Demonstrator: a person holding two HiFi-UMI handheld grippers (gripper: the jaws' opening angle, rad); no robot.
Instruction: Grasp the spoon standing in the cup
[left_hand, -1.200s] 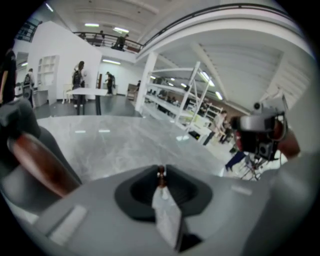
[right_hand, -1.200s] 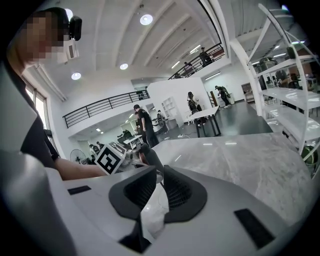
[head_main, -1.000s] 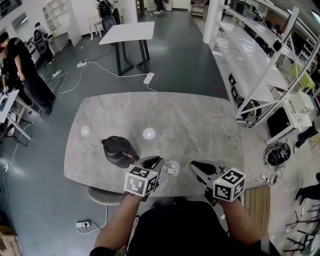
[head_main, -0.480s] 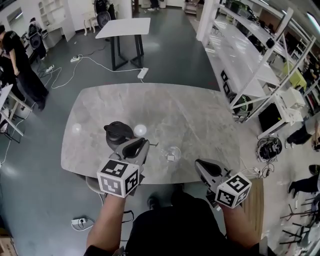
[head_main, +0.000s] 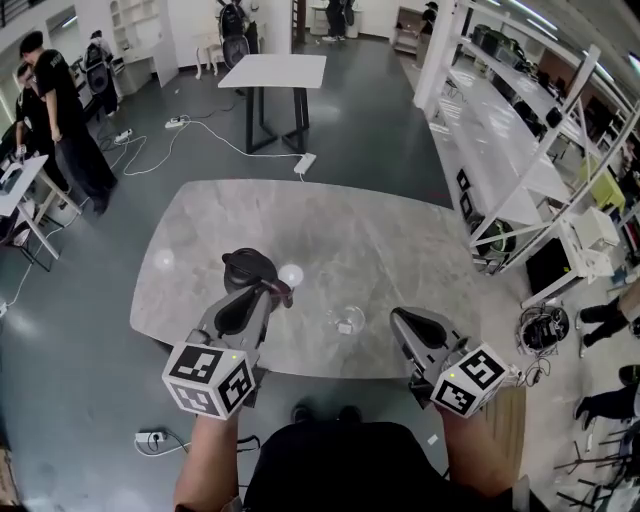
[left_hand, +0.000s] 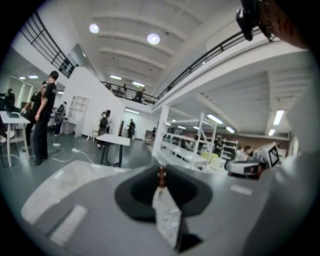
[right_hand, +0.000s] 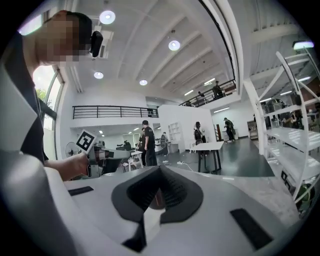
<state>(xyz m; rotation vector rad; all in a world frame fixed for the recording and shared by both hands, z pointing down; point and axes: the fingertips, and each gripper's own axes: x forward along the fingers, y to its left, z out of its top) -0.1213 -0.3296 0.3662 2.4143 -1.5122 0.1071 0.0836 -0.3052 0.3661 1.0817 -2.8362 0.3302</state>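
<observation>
The left gripper (head_main: 272, 290) has its jaws pressed together on a thin, brown-tipped stem that seems to be the spoon (left_hand: 161, 176). It holds this above the table (head_main: 380, 250), just right of the black kettle (head_main: 248, 266) and left of the cup (head_main: 345, 321). In the head view the spoon is too slim to make out past the jaw tips, so its bowl cannot be judged. The right gripper (head_main: 403, 318) has its jaws together with nothing between them and hangs over the near edge of the table, just right of the cup. The cup is clear glass and stands near that same near edge; a small pale patch shows low inside it, and what that is cannot be told. The kettle's lid is on, so its inside is hidden. The far half and the right side of the marble top lie bare, save for two bright light reflections. Beyond the far edge there is dark floor with a power strip (head_main: 304, 162) and cables, then a smaller white table (head_main: 272, 72). White shelving (head_main: 500, 110) runs along the right. People (head_main: 60, 100) stand at far left, partly cut off by the frame.
</observation>
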